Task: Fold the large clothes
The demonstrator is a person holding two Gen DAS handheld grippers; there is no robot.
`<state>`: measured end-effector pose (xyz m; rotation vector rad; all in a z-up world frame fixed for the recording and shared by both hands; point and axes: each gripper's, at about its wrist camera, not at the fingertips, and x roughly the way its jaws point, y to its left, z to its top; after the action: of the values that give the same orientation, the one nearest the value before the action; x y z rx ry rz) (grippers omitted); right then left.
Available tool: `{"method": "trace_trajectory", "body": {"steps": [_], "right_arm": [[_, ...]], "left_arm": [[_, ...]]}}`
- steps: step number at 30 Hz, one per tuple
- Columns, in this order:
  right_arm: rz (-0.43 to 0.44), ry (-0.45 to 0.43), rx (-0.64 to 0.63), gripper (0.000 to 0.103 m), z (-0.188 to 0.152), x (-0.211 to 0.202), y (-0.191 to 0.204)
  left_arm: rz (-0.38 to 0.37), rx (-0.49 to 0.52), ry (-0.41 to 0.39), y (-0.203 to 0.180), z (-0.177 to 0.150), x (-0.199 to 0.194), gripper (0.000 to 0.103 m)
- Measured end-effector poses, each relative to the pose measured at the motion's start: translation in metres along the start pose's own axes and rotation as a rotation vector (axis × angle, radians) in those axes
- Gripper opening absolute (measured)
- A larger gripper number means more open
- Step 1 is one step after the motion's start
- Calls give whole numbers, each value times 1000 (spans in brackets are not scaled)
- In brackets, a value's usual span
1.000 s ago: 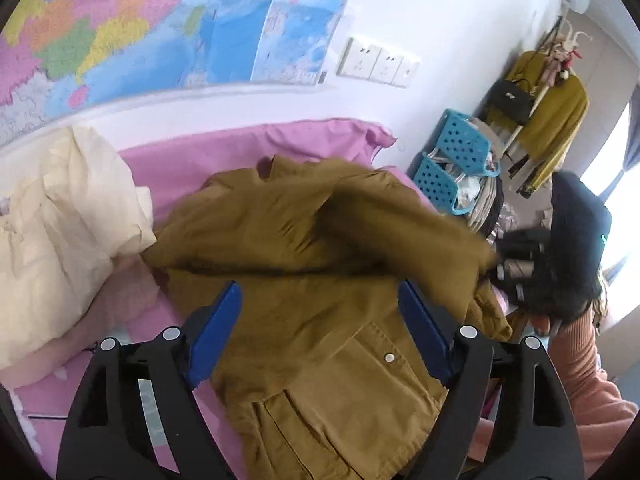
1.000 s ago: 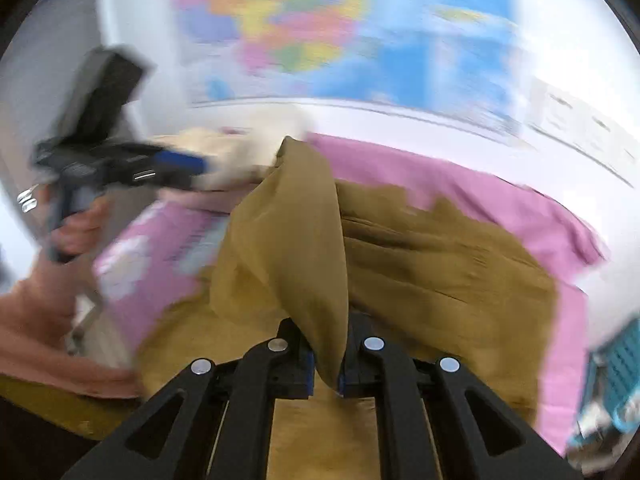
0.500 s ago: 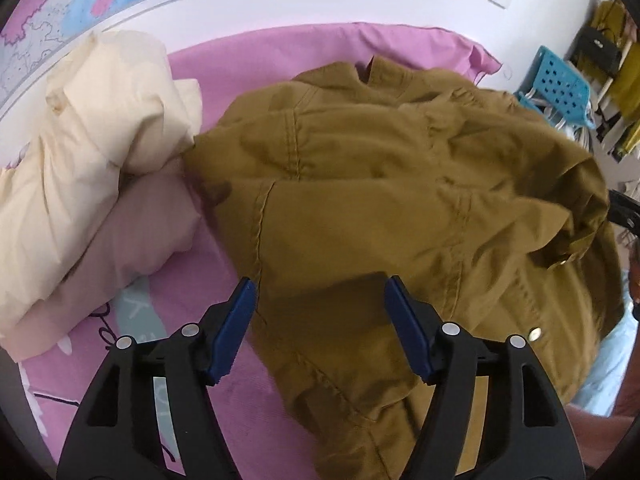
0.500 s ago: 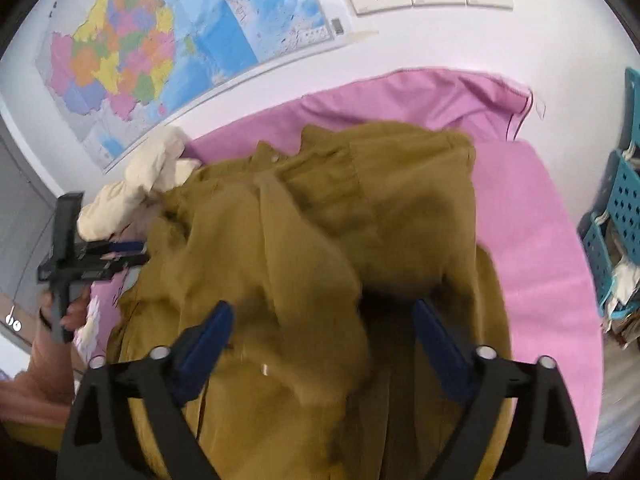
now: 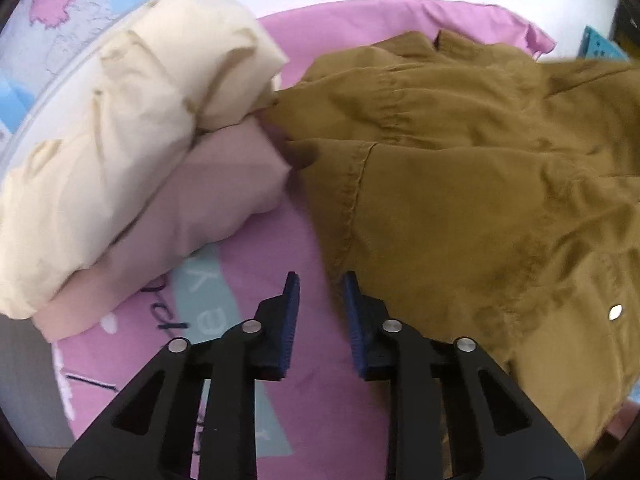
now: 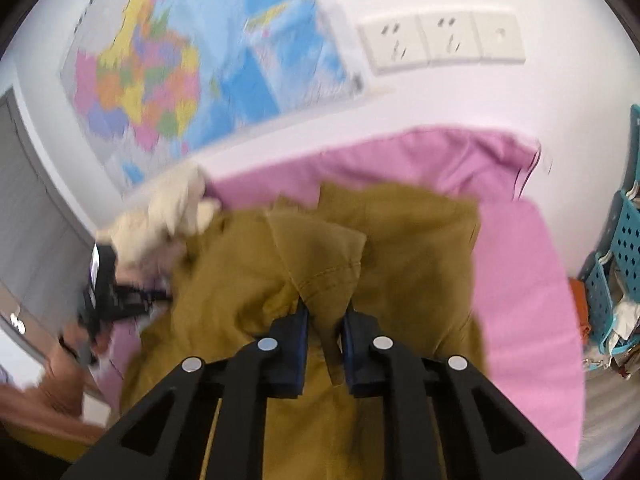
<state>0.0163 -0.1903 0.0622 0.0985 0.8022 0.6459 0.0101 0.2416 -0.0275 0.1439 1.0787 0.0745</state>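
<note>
A mustard-brown jacket (image 5: 480,168) lies crumpled on a pink bed sheet (image 5: 352,28). My left gripper (image 5: 320,284) hangs just above the jacket's left edge, its blue-padded jaws narrowed to a small gap with nothing between them. In the right wrist view the jacket (image 6: 400,240) spreads across the bed. My right gripper (image 6: 324,312) is shut on a raised fold of the jacket. The left gripper (image 6: 120,292) shows blurred at that view's left, held in a hand.
A cream garment (image 5: 120,120) lies on a folded pale pink one (image 5: 192,216) at the left of the bed. A map (image 6: 192,52) and wall sockets (image 6: 440,40) are on the wall. Blue baskets (image 6: 624,248) stand right of the bed.
My left gripper has dropped to the jacket's left edge and its jaws have narrowed. My right gripper, open half a second ago, has closed on a fold of the jacket.
</note>
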Motion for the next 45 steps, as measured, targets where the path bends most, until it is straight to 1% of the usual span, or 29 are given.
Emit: {"method": "trace_trajectory", "body": {"steps": [2, 4, 6, 7, 8, 9, 10, 11, 12, 14, 16, 18, 21, 22, 23, 24, 25, 27, 28, 30, 31, 32, 33, 34, 36, 38, 40, 43, 45], "right_arm": [[-54, 20, 19, 17, 20, 4, -12], [-116, 68, 64, 21, 32, 17, -30], [-188, 153, 73, 31, 35, 39, -45], [-220, 191, 80, 39, 33, 49, -52], [-231, 196, 82, 49, 30, 52, -54], [-214, 192, 90, 56, 27, 52, -56], [-164, 172, 103, 67, 22, 48, -58], [-149, 163, 105, 73, 19, 45, -59], [-150, 145, 107, 75, 15, 39, -61], [-122, 99, 121, 87, 9, 27, -64], [-62, 66, 127, 89, 6, 20, -67], [-75, 51, 110, 90, 7, 20, -63], [-123, 43, 41, 90, 7, 32, -52], [-137, 50, 13, 84, 8, 38, -47], [-124, 60, -17, 65, 10, 44, -42], [-97, 70, -30, 49, 12, 48, -38], [-107, 87, -50, 29, 18, 54, -32], [-140, 90, -65, 24, 28, 57, -25], [-147, 79, -62, 23, 36, 58, -23], [-190, 89, -39, 24, 49, 65, -24], [-222, 112, -21, 35, 53, 72, -27], [-270, 163, 3, 57, 57, 84, -33], [-318, 201, 25, 65, 59, 95, -41], [-322, 209, 46, 72, 60, 99, -48], [-243, 192, 103, 73, 60, 94, -61], [-144, 131, 177, 75, 55, 77, -74], [-48, 114, 196, 77, 45, 65, -82], [-25, 130, 136, 84, 29, 64, -74], [-82, 142, 72, 85, 22, 71, -66]], "left_arm": [[54, 8, 19, 1, -3, 3, 15], [60, 1, 30, 2, -4, 5, 14], [60, -13, 18, 6, -6, 0, 15], [52, -10, -3, 3, -6, -6, 16], [36, -6, -34, 2, -7, -16, 16], [17, -3, -66, 1, -6, -26, 21], [-12, 3, -109, -1, -3, -39, 26], [-39, 12, -149, -4, -1, -51, 37], [-69, 26, -197, -8, 3, -64, 43], [-112, 57, -250, -18, 11, -77, 45], [-137, 99, -287, -35, 21, -81, 49], [-146, 146, -314, -53, 31, -77, 59], [-176, 157, -277, -68, 45, -53, 59], [-166, 161, -264, -74, 45, -49, 59], [-150, 165, -239, -78, 49, -39, 58], [-150, 158, -210, -79, 51, -29, 56], [-144, 136, -183, -79, 51, -19, 53], [-136, 106, -143, -72, 54, -8, 37], [-125, 88, -126, -67, 54, -1, 35], [-111, 61, -93, -59, 53, 9, 27], [-96, 60, -93, -59, 52, 11, 26], [-77, 56, -93, -58, 50, 12, 26], [-60, 54, -90, -59, 49, 13, 25], [-43, 57, -91, -60, 49, 13, 23], [59, 84, -111, -63, 46, 13, 17], [92, 85, -113, -62, 43, 15, 17], [110, 73, -116, -55, 41, 15, 15], [113, 47, -108, -45, 42, 17, 15], [107, 35, -109, -41, 43, 16, 15]]}}
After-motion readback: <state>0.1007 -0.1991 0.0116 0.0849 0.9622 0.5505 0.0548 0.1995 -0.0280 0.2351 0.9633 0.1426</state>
